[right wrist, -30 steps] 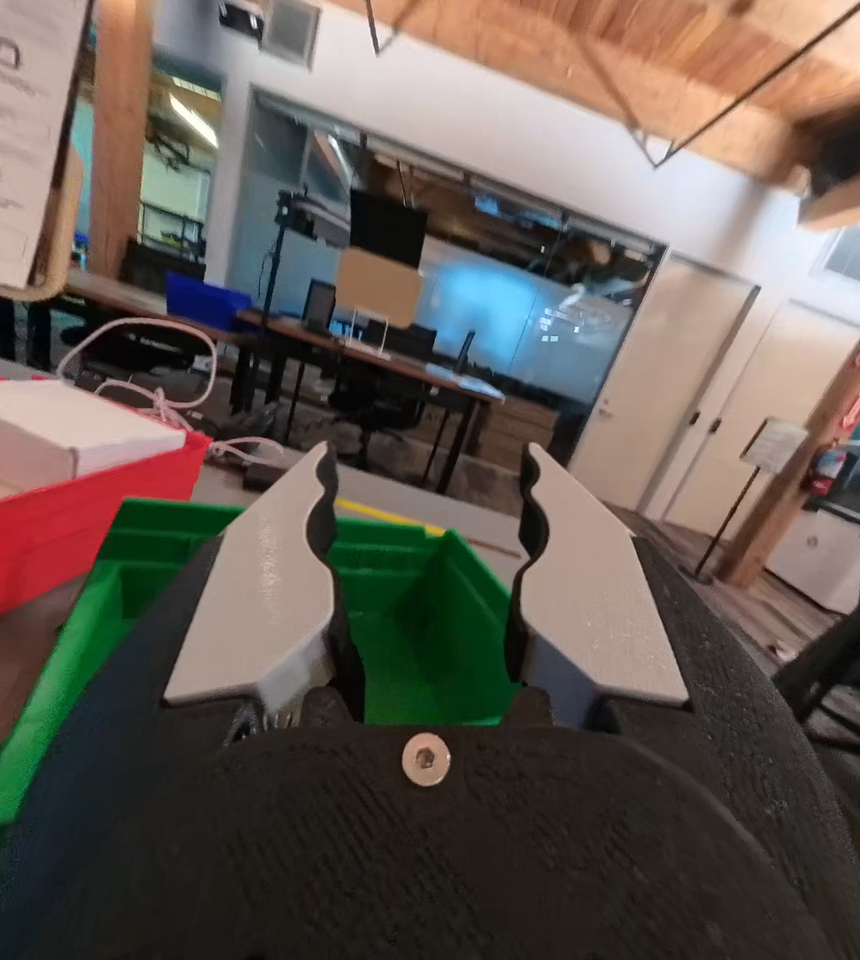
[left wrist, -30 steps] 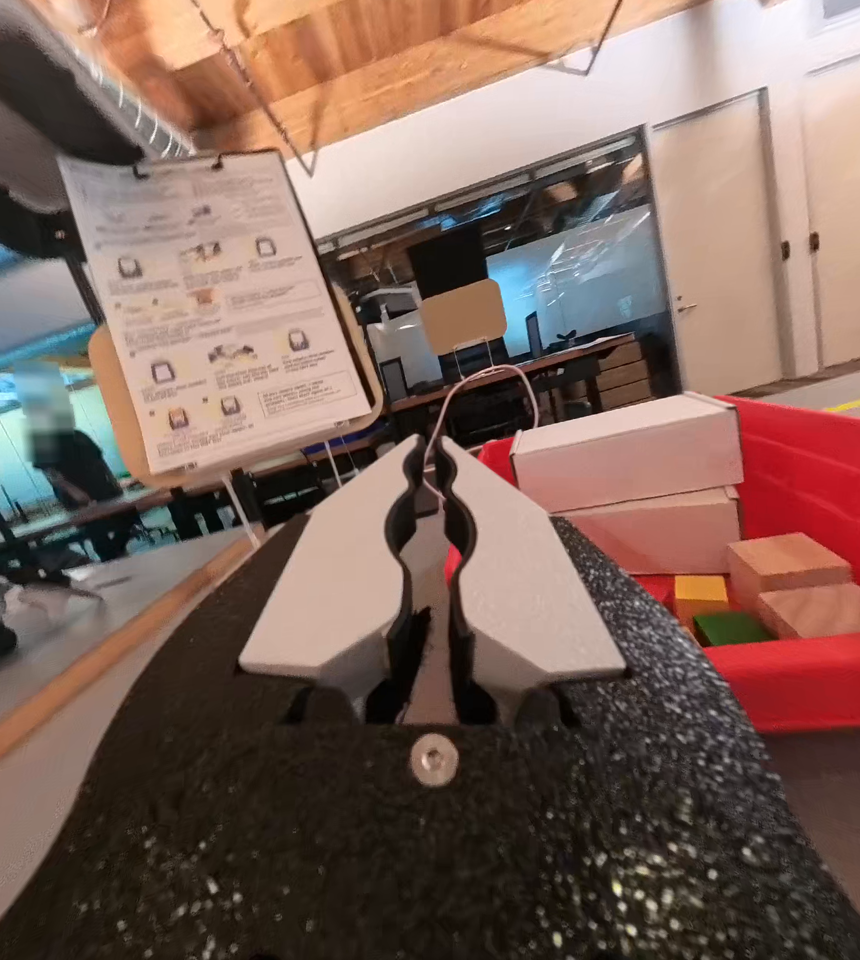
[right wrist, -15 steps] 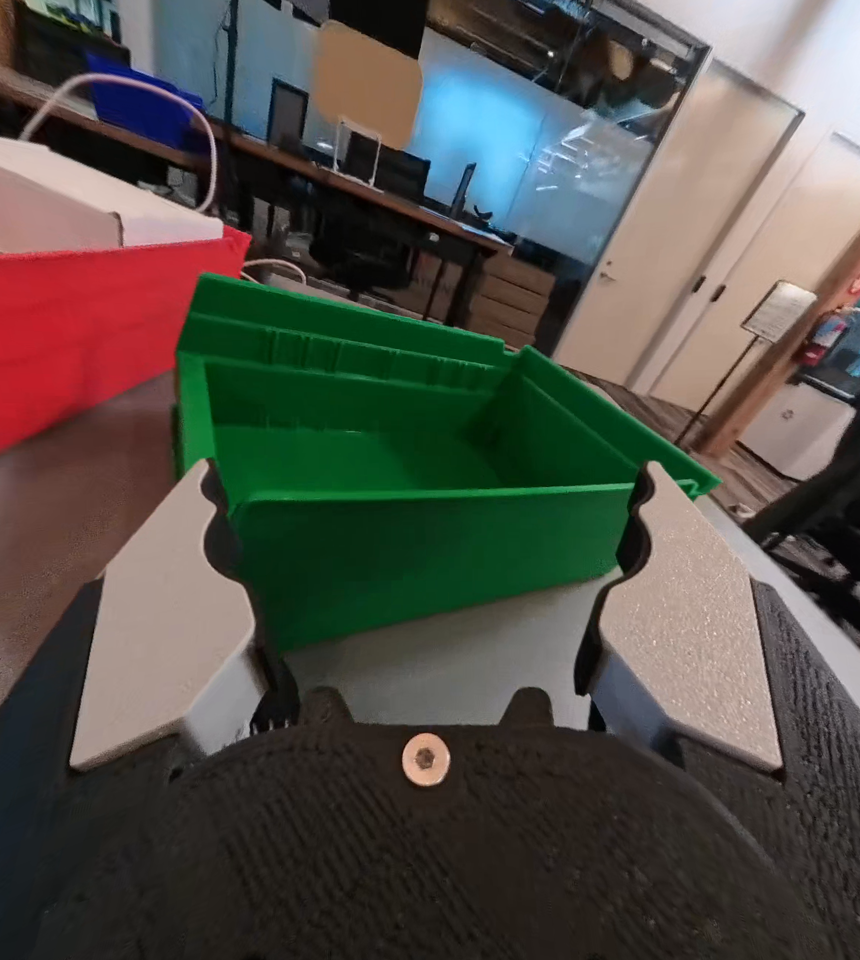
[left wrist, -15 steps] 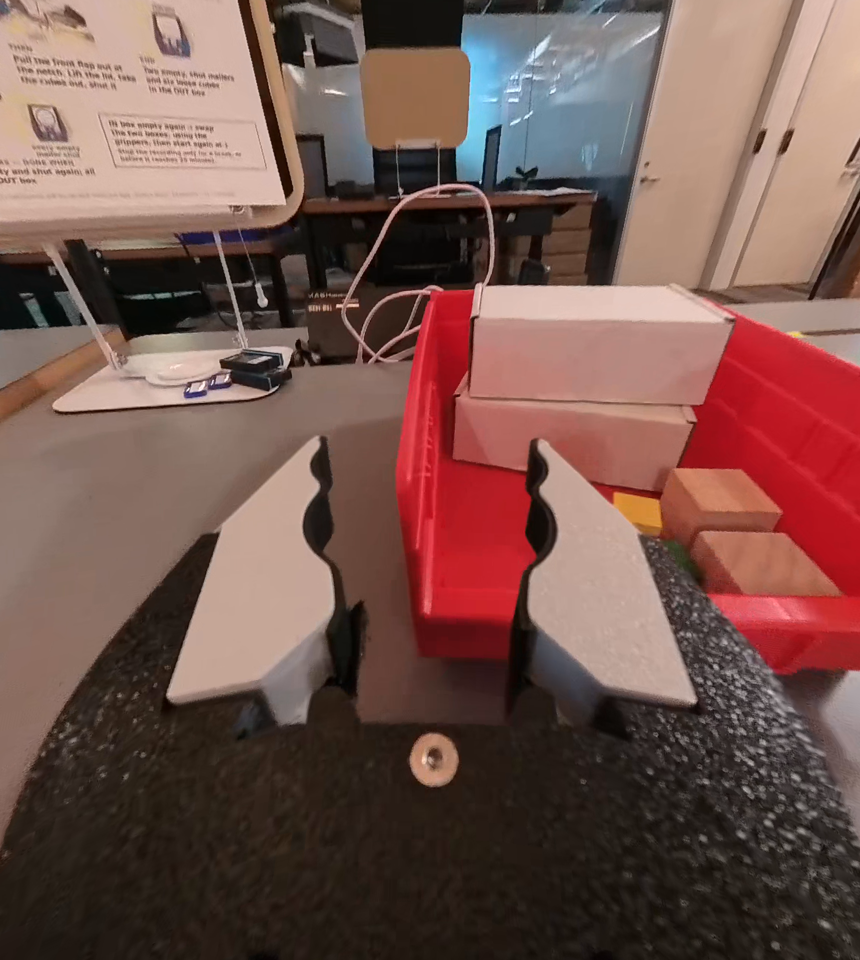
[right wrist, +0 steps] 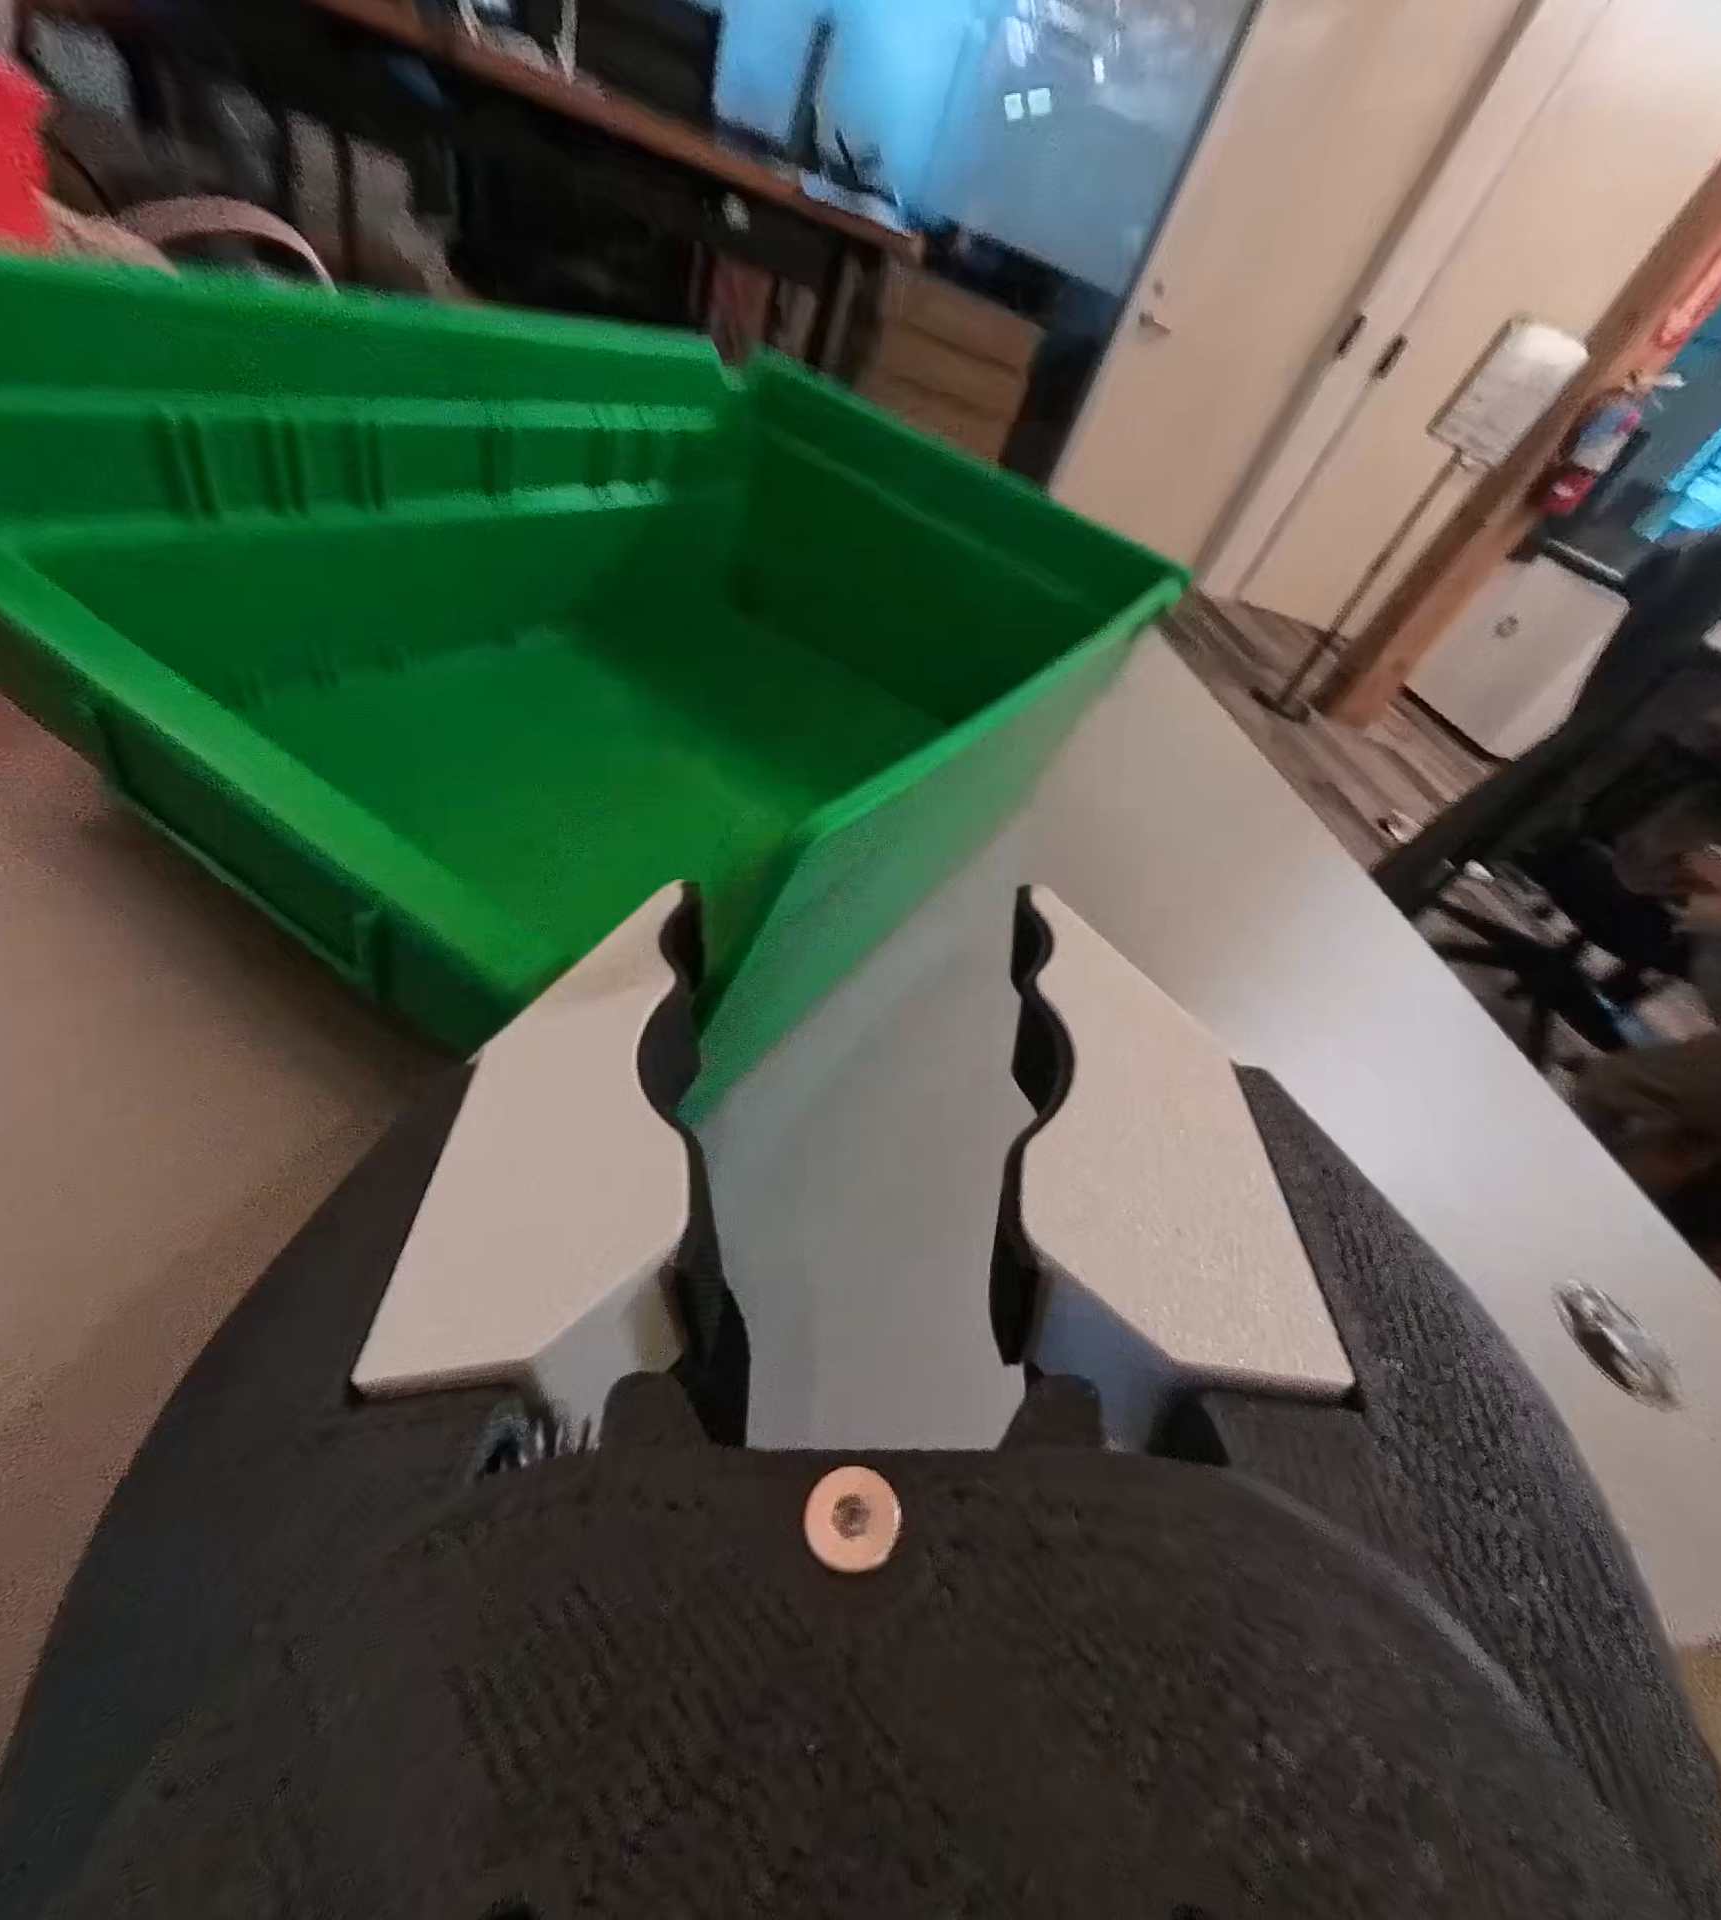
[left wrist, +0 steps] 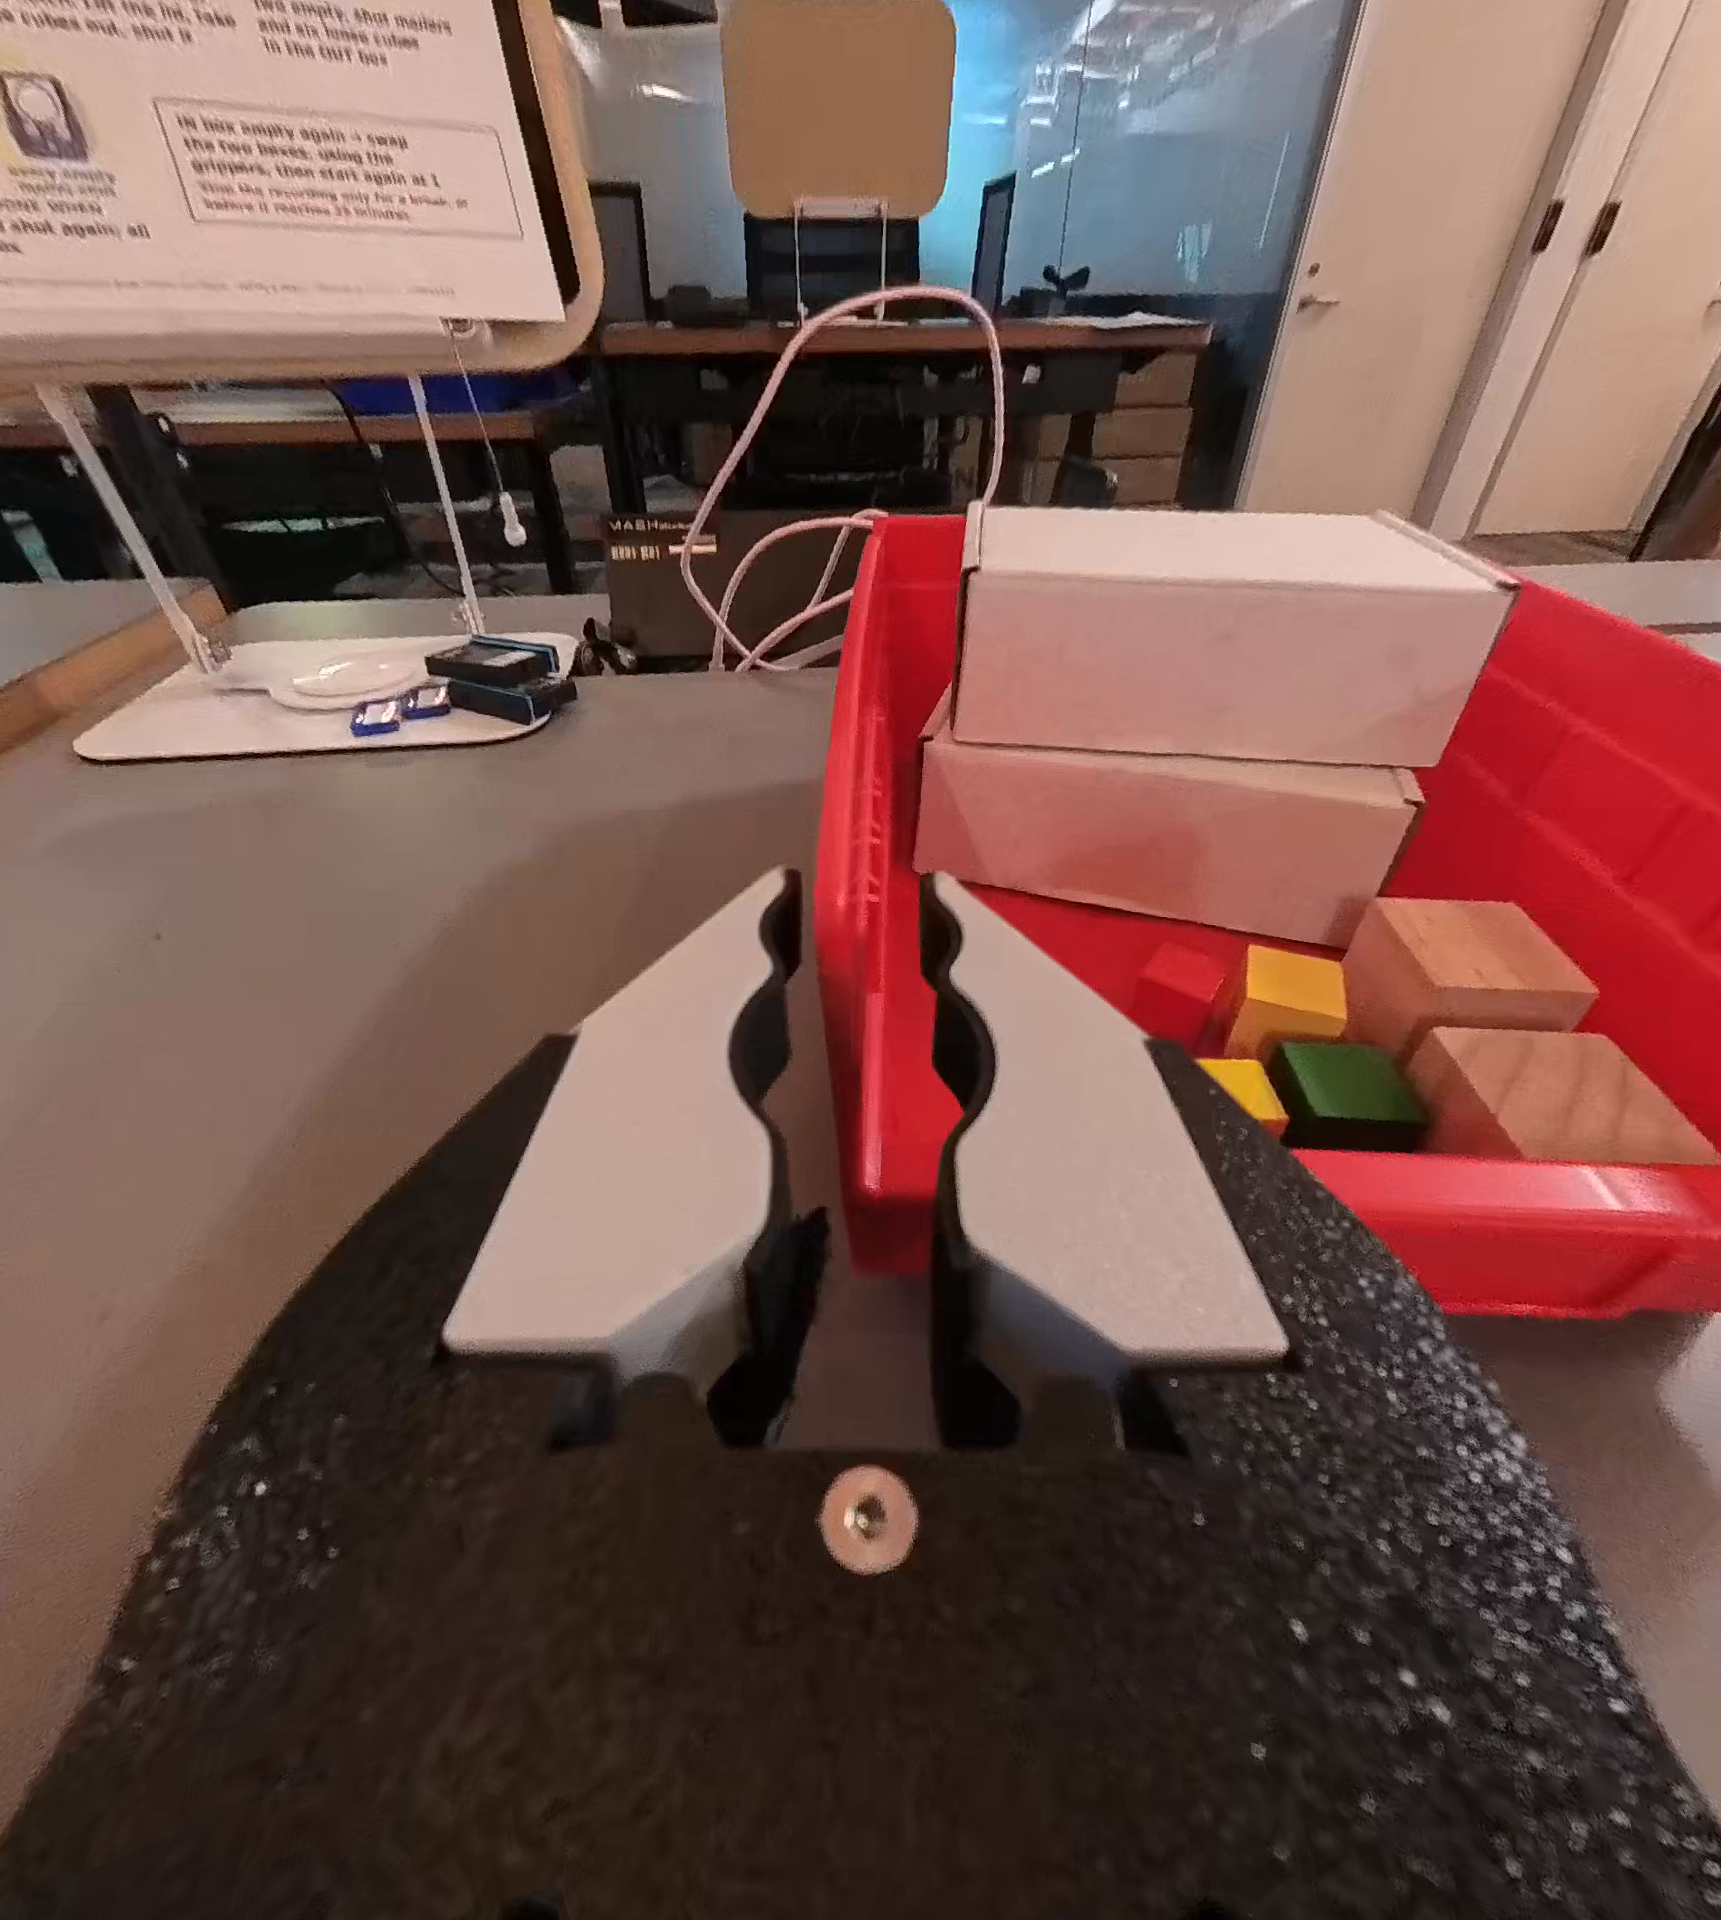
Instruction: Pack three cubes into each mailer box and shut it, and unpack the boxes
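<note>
In the left wrist view a red bin (left wrist: pixel 1614 1236) holds two stacked white mailer boxes, the upper (left wrist: pixel 1209 655) on the lower (left wrist: pixel 1147 842), both shut. Beside them lie two wooden cubes (left wrist: pixel 1458 966), a yellow cube (left wrist: pixel 1292 997), a green cube (left wrist: pixel 1344 1091) and a red cube (left wrist: pixel 1173 987). My left gripper (left wrist: pixel 858 878) straddles the bin's left wall (left wrist: pixel 866 1039), with a slit of table showing beside the left pad. In the right wrist view my right gripper (right wrist: pixel 856 891) is open astride the right wall (right wrist: pixel 939 790) of an empty green bin (right wrist: pixel 482 436), its left finger close to the wall.
An instruction sheet on a stand (left wrist: pixel 212 156) rises at the back left over a white base with small items (left wrist: pixel 316 707). A white cable (left wrist: pixel 783 468) loops behind the red bin. The table's right edge (right wrist: pixel 1458 1039) runs close to the green bin, with chairs beyond. One gripper's finger ends stand about 50 cm off the other's. The green cube (left wrist: pixel 1344 1091) is about 12 cm from my left fingertips.
Both grippers tipped down and moved forward to the bins. The left jaws opened, then narrowed around the red bin's wall. The right jaws opened wide, then narrowed around the green bin's wall.
</note>
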The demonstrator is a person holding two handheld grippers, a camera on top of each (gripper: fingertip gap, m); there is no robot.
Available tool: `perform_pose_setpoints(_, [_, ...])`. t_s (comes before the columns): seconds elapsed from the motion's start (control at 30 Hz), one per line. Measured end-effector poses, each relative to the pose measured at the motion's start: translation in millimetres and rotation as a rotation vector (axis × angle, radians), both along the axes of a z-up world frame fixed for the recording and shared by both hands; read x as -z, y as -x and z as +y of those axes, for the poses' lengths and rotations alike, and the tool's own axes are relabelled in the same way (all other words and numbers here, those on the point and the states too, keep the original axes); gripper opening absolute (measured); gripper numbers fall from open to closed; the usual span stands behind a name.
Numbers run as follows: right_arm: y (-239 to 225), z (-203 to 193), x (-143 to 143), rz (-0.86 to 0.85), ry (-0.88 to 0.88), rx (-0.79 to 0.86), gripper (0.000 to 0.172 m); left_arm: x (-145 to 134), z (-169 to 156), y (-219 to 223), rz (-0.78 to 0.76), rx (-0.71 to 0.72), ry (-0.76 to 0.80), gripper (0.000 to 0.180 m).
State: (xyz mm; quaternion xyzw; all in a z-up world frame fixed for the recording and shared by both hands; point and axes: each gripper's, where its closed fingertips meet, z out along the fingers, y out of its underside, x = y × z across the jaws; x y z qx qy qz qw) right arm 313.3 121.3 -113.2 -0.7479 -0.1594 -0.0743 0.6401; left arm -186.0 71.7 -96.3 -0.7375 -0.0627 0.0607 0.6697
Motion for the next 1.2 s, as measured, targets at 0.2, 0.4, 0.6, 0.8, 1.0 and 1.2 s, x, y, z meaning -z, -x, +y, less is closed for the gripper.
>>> perform_pose_setpoints(0.2, [-24,12,16,0.019,0.114,0.023,0.01,10,2,1,0.053,-0.012,0.065,0.007])
perform_pose_setpoints(0.4, [-65,31,17,0.067,0.156,0.102,0.005,11,0,7,0.065,-0.038,0.077,0.005])
perform_pose_setpoints(0.6, [-82,38,17,0.114,0.174,0.062,0.005,8,-15,22,0.094,-0.073,0.087,0.003])
perform_pose_setpoints(0.8, [-101,48,17,0.178,0.217,0.01,0.004,9,-43,57,0.123,-0.132,0.104,0.003])
perform_pose_setpoints(1.0, [-112,54,17,0.164,0.23,0.006,0.007,9,-84,110,0.121,-0.225,0.101,0.004])
perform_pose_setpoints(1.2, [-110,39,-12,0.121,0.16,0.039,0.026,9,-111,150,0.106,-0.277,0.087,0.004])
